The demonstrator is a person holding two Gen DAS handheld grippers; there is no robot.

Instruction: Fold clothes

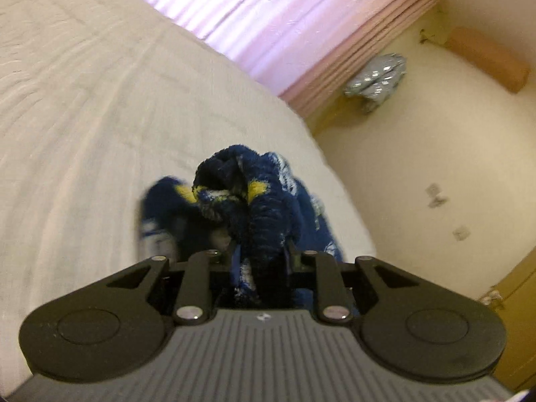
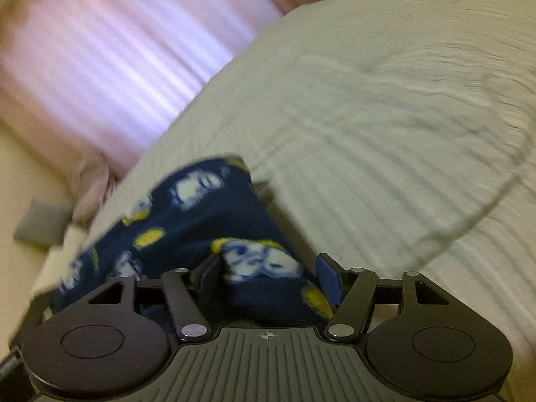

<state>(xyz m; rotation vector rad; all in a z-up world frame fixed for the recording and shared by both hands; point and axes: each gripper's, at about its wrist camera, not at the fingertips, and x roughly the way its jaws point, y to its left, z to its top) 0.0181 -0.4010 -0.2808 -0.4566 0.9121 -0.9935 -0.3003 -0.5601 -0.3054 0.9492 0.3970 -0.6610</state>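
Observation:
A dark blue fleece garment (image 1: 254,201) with white and yellow prints is bunched up over the edge of the white bed (image 1: 83,100). In the left wrist view my left gripper (image 1: 261,251) stands narrow, shut on a thick twisted roll of this cloth, which rises ahead of the fingers. In the right wrist view the same garment (image 2: 187,221) spreads flat to the left, and a fold fills the gap of my right gripper (image 2: 268,278), whose jaws stand fairly wide, shut on the fold. This view is blurred.
The white quilted bed cover (image 2: 385,117) fills the right side. A pink curtain (image 1: 268,16) hangs behind the bed. On the cream floor (image 1: 418,167) lie a silvery bundle (image 1: 378,80) and a tan roll (image 1: 485,57). A grey flat thing (image 2: 40,224) lies at the left.

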